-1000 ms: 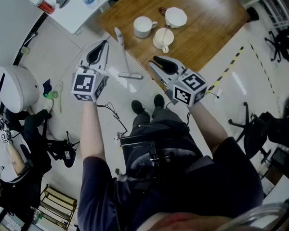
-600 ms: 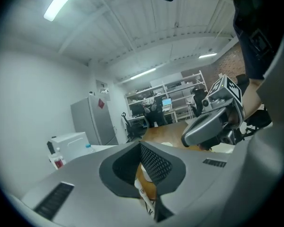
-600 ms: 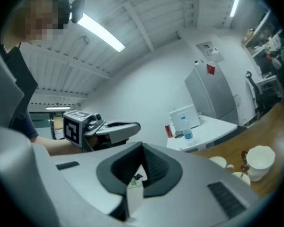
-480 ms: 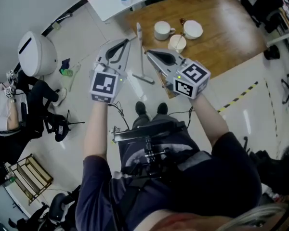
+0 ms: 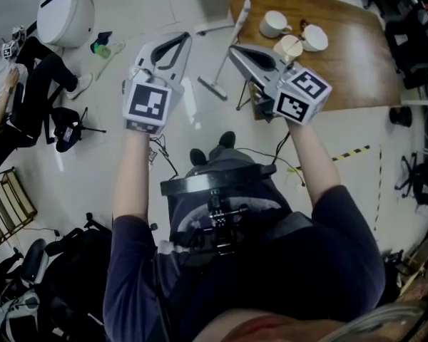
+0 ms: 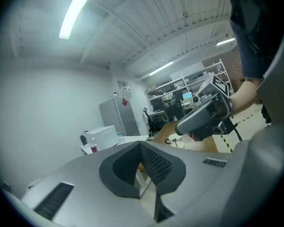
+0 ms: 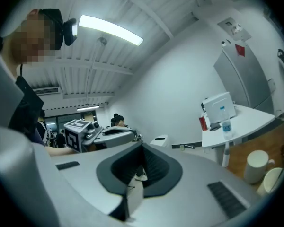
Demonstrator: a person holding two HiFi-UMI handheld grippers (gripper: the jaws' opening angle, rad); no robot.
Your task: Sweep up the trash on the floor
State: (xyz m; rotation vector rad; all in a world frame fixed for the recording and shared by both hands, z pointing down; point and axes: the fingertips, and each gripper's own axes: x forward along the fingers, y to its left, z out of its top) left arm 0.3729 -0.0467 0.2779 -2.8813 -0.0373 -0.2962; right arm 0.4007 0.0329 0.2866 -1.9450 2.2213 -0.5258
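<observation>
**Up and forward, both grippers empty**

Finds the left gripper (image 5: pixel 177 43) and the right gripper (image 5: pixel 235 49) higher and further ahead than a second ago, with the wooden table (image 5: pixel 357 70) swung to the upper right. Reads both pairs of jaws as pressed together, nothing between them. Puts the broom (image 5: pixel 240 23) between the two tips, handle toward the table corner, head nearer the feet. Touched by neither gripper, and cannot tell whether leaning or lying. Takes the small green and blue litter (image 5: pixel 100 46) beside the white domed unit (image 5: pixel 64 13) as the likely trash, well apart from the broom.

Risks knocking the handle aside if reached with jaws closed, so needs opening first. Risks clipping the mugs (image 5: pixel 274 24) near the table edge when swinging the handle up, and snagging the cables (image 5: pixel 162 161) by the feet. Leaves open floor (image 5: pixel 93 169) ahead and to the left for sweeping, hemmed by the seated person (image 5: pixel 28 84) at far left and the table at right.
</observation>
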